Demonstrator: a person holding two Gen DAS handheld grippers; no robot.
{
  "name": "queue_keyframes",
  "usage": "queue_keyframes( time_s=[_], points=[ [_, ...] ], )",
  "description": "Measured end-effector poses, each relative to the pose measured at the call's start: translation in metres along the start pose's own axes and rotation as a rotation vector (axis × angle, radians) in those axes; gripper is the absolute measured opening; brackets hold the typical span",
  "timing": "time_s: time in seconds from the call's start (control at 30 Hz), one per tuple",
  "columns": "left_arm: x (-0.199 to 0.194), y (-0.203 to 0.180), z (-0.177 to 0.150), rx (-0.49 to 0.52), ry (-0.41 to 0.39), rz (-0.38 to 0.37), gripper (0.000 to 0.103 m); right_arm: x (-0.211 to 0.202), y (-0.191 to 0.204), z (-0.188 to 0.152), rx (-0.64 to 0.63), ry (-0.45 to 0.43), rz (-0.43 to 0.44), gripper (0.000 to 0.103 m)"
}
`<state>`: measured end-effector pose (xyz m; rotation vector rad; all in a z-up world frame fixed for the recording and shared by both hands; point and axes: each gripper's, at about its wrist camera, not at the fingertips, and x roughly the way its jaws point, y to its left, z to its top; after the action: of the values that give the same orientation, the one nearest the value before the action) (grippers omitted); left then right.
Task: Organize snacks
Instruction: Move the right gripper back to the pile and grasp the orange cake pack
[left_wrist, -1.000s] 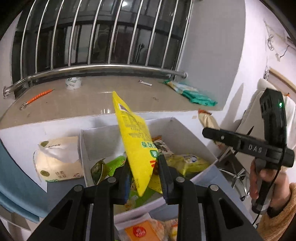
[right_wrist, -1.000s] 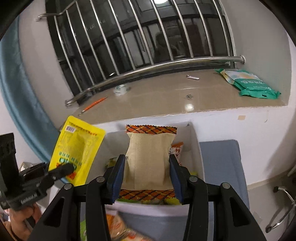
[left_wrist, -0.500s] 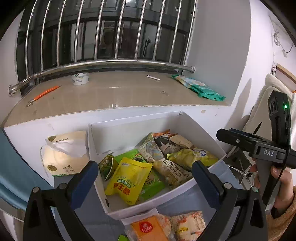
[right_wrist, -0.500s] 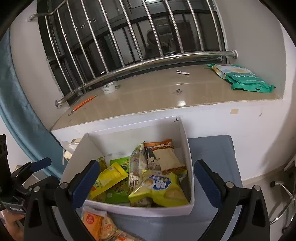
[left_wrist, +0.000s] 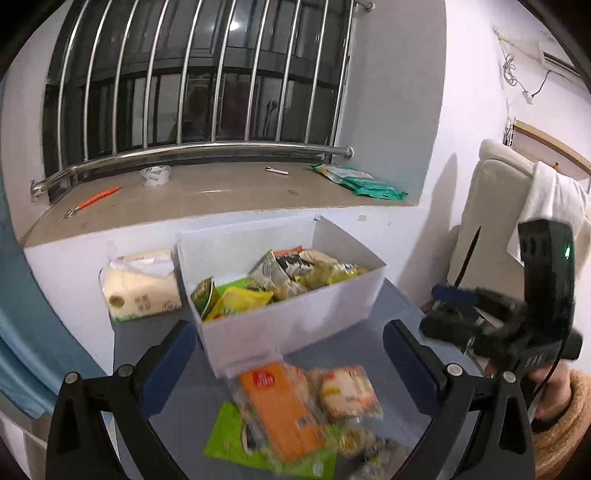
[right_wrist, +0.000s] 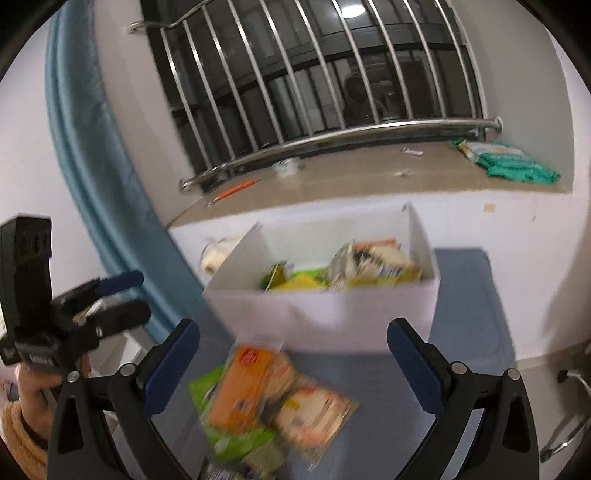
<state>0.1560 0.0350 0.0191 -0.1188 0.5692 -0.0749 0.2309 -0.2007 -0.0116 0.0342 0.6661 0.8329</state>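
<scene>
A white box (left_wrist: 295, 325) on the grey-blue tabletop (right_wrist: 469, 295) holds several snack packets, among them a yellow one (left_wrist: 240, 299). In front of it lies a loose pile: an orange packet (left_wrist: 284, 406) on a green packet (left_wrist: 229, 439), with a white and yellow pack (left_wrist: 347, 391) beside them. My left gripper (left_wrist: 288, 343) stands wide open over this pile, nothing between its fingers. My right gripper (right_wrist: 293, 332) is equally open and empty above the same pile, where the orange packet (right_wrist: 240, 387) looks blurred. Each view shows the other gripper at its edge, held by a hand.
A tissue pack (left_wrist: 142, 284) sits left of the box against the wall. The window sill (left_wrist: 221, 195) behind carries green packs (left_wrist: 362, 181), a tape roll (left_wrist: 155, 175) and an orange tool (left_wrist: 96, 197). A blue curtain (right_wrist: 96, 166) hangs at the left, a chair (left_wrist: 491, 206) stands right.
Both grippers opened wide and let go: the yellow packet and the beige packet now lie in the box. Both then drew back from the box, over the loose pile.
</scene>
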Motion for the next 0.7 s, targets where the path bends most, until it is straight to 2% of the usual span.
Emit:
queue_keyframes(
  time_s=[0.1,0.33,0.47,0.7],
  points=[
    [-0.022,-0.002,-0.024,-0.031,-0.010,-0.025,0.103,-0.002,0.012,-0.027,-0.003,0.037,0.007,0.103],
    [-0.058,0.002,-0.068,-0.079,-0.006,0.006,0.103,0.009,0.035,-0.065,-0.016,0.125,-0.006,0.103],
    [-0.072,0.009,-0.084,-0.098,0.001,0.017,0.103,0.027,0.053,-0.070,-0.061,0.190,-0.029,0.103],
    [-0.080,0.019,-0.101,-0.105,0.019,0.042,0.103,0.098,0.075,-0.059,-0.084,0.354,-0.073,0.103]
  ],
)
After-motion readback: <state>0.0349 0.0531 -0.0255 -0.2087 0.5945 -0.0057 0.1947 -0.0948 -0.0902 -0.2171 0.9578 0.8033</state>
